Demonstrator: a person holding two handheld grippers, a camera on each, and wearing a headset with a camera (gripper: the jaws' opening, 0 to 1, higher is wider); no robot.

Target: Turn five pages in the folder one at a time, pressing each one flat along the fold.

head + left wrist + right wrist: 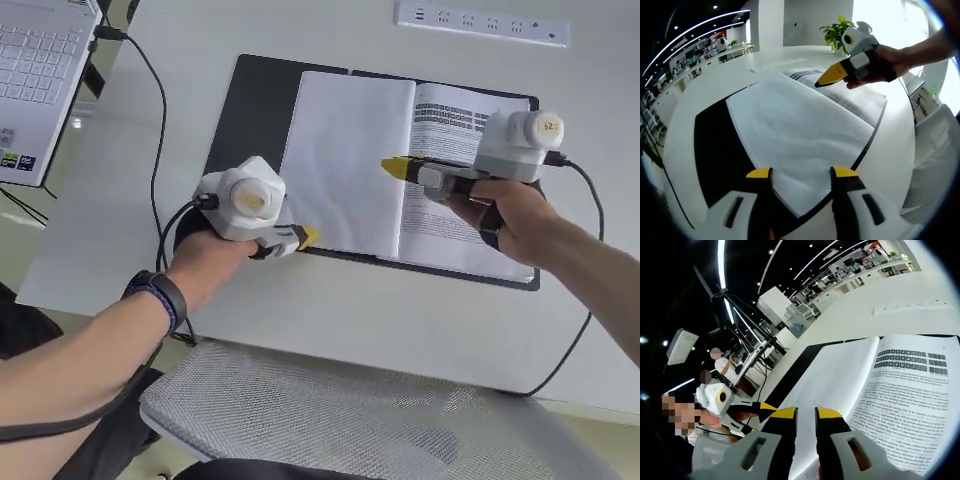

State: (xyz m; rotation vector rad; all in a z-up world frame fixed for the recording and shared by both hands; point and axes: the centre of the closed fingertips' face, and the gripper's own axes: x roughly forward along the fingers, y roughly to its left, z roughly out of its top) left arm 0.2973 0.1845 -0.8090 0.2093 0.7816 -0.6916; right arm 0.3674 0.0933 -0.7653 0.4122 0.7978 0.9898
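A black folder [250, 110] lies open on the white table. Its left page [345, 160] is blank and flat; its right page [455, 215] is printed. My left gripper [308, 238] sits at the blank page's near corner. In the left gripper view it [801, 173] is open, with the page corner [800, 212] lying between the jaws, untouched. My right gripper [392, 168] is shut, its yellow tip pointing at the fold [408, 150] from the printed side. In the right gripper view the jaws [806, 413] are closed over the blank page [835, 375], near the fold.
A laptop [35, 70] stands at the far left with a black cable [155, 120] running down beside the folder. A power strip [480, 22] lies at the back. A mesh chair [330, 420] is below the table's near edge.
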